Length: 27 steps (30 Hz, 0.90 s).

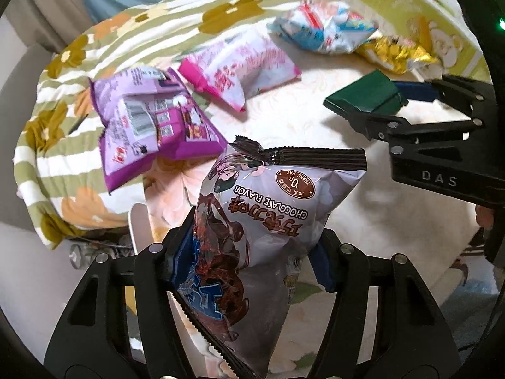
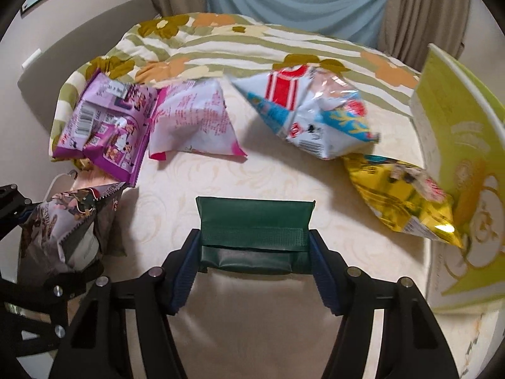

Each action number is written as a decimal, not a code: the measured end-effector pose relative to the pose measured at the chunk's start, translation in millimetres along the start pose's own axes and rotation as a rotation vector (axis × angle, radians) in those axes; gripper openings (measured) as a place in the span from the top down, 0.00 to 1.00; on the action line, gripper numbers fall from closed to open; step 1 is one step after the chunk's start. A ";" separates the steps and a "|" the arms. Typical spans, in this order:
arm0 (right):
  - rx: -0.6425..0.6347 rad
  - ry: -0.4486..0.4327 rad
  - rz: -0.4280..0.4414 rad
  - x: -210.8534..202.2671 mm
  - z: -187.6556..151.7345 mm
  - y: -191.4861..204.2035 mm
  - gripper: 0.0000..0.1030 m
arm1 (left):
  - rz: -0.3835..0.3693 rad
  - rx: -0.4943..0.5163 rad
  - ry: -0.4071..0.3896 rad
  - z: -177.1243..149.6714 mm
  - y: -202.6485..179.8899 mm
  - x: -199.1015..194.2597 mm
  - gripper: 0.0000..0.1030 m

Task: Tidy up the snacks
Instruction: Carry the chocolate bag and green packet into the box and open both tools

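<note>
My left gripper [image 1: 255, 237] is shut on a grey-and-brown chocolate-flavour snack bag [image 1: 277, 208], which stands upright between the pads above the bed edge. In the right wrist view the same bag [image 2: 56, 230] shows at the far left, with the left gripper [image 2: 41, 243] around it. A dark green packet [image 2: 255, 218] is clamped by its two ends in my right gripper [image 2: 254, 246], a little above the cream mattress [image 2: 284, 173]. From the left wrist view the green packet [image 1: 363, 94] and right gripper [image 1: 388, 104] hang at the right.
On the mattress lie a purple bag [image 2: 104, 126], a pink-and-white bag [image 2: 192, 123], a blue-and-white bag [image 2: 312, 110] and a gold bag [image 2: 401, 195]. A yellow-green box [image 2: 464, 164] stands at the right. A floral striped blanket [image 2: 221, 41] lies behind.
</note>
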State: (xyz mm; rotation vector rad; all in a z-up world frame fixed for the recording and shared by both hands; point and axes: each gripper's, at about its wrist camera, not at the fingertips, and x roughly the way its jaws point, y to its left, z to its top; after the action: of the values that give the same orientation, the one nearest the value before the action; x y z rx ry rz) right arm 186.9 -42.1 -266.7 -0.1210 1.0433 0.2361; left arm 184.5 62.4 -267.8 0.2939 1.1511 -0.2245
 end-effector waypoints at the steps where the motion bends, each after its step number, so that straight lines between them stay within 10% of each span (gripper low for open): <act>1: 0.008 -0.007 -0.003 -5.5 0.3 -0.6 0.41 | -0.001 0.003 -0.015 1.2 -0.6 -7.4 0.44; 15: 0.190 -0.135 -0.056 -133.7 5.0 -42.6 0.41 | -0.103 0.092 -0.276 75.6 -33.1 -111.4 0.43; 27: 0.314 -0.230 -0.138 -212.2 4.4 -166.3 0.41 | -0.222 0.114 -0.394 188.0 -156.0 -149.7 0.43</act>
State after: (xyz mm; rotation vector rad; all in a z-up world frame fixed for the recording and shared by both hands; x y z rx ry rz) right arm 130.1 -231.0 -82.9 0.1162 0.8276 -0.0408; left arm 237.3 -144.8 -77.0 0.2097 0.7801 -0.5213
